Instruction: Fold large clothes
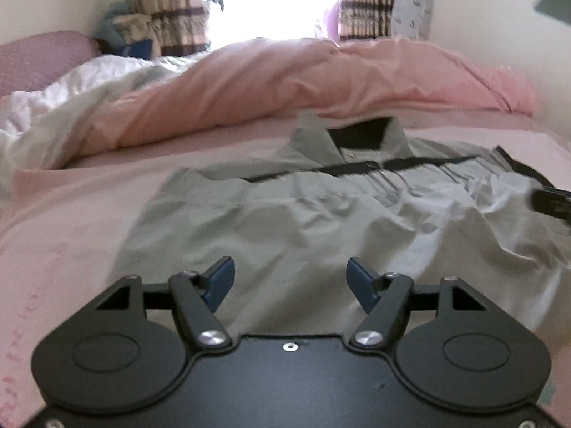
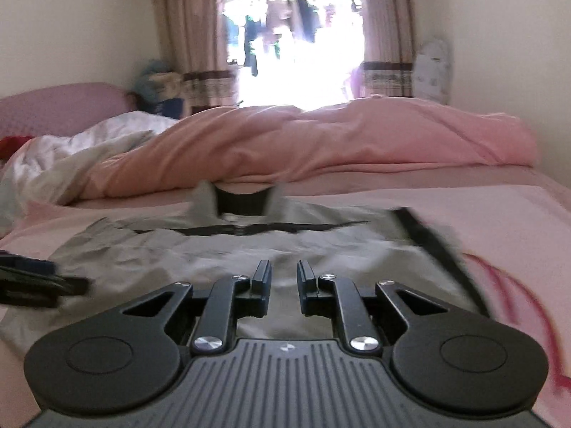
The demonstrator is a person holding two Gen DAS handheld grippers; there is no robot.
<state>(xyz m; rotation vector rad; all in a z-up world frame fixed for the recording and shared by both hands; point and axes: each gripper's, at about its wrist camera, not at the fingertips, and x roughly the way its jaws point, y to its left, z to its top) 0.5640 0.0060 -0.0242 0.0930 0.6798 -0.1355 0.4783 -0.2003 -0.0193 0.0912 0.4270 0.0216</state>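
A grey shirt [image 1: 285,214] with a black-lined collar [image 1: 357,135] and a black chest stripe lies spread on the pink bed sheet [image 1: 71,221], wrinkled, collar pointing away. My left gripper [image 1: 291,267] hovers over its near part, jaws wide open and holding nothing. In the right wrist view the same shirt [image 2: 232,249] lies ahead, and my right gripper [image 2: 283,267] sits over its lower part with a narrow gap between the fingers and no cloth in it. Each gripper shows blurred at the other view's edge: the right one [image 1: 553,203], the left one [image 2: 32,278].
A bunched pink duvet [image 1: 285,82] and a white quilt [image 1: 53,107] lie across the bed behind the shirt. A pink headboard [image 2: 53,107] is at far left. Curtains [image 2: 192,53] frame a bright window; a wall closes the right side.
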